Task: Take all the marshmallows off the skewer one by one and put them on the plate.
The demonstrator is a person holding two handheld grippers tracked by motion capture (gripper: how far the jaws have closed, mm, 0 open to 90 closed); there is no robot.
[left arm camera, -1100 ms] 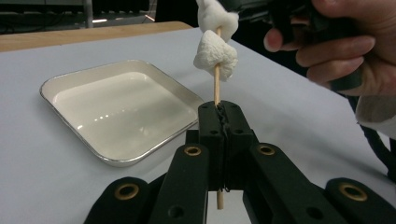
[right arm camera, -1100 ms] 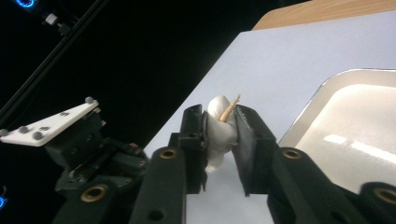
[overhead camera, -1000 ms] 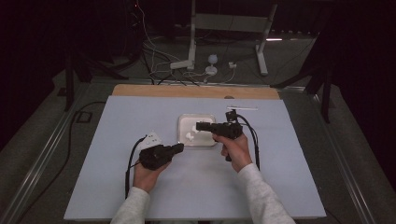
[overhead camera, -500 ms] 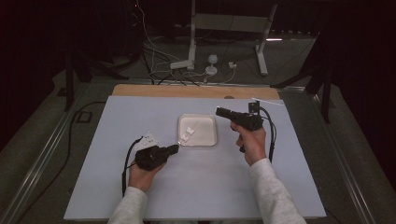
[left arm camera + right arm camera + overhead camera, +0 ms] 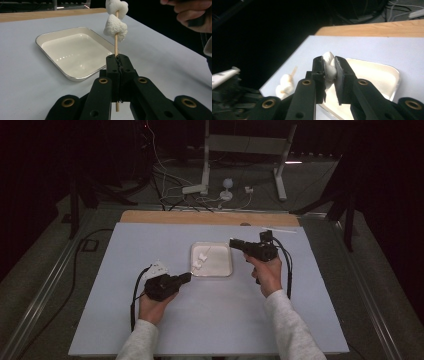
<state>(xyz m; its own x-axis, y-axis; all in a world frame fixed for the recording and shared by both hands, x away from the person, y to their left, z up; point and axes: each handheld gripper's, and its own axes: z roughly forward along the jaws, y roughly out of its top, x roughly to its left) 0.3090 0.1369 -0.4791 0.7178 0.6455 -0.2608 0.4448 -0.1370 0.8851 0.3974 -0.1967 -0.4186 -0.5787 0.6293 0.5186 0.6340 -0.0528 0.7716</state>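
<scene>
High view – table: a pale blue-white table top (image 5: 210, 320) is seen, with a wooden strip (image 5: 210, 217) along its far edge.
High view – tray: a shallow white square tray (image 5: 220, 265) is placed near the middle of the table.
High view – left gripper: the left gripper (image 5: 187, 277) is held near the tray's front left corner; a thin skewer (image 5: 204, 256) with white pieces is seen rising from its tip over the tray's left part.
High view – right gripper: the right gripper (image 5: 233, 241) is held above the tray's far right corner, pointing left; jaw state cannot be told here.
Left gripper view – jaws: the jaws are pressed together on the wooden skewer (image 5: 116, 46), which stands upright between them.
Left gripper view – load: two marshmallows (image 5: 115, 26) are threaded on the skewer, one above the other, well above the jaws.
Left gripper view – tray: the tray (image 5: 50, 40) is shown bare inside, beyond and left of the jaws.
Left gripper view – other hand: the fingers of the person's right hand (image 5: 192, 13) are seen at the upper right.
Right gripper view – jaws: the jaws are closed partway onto a single marshmallow (image 5: 329, 66), which is squeezed between them.
Right gripper view – background: the tray (image 5: 384, 75) lies beneath; the loaded skewer (image 5: 292, 72) is visible at lower left.
</scene>
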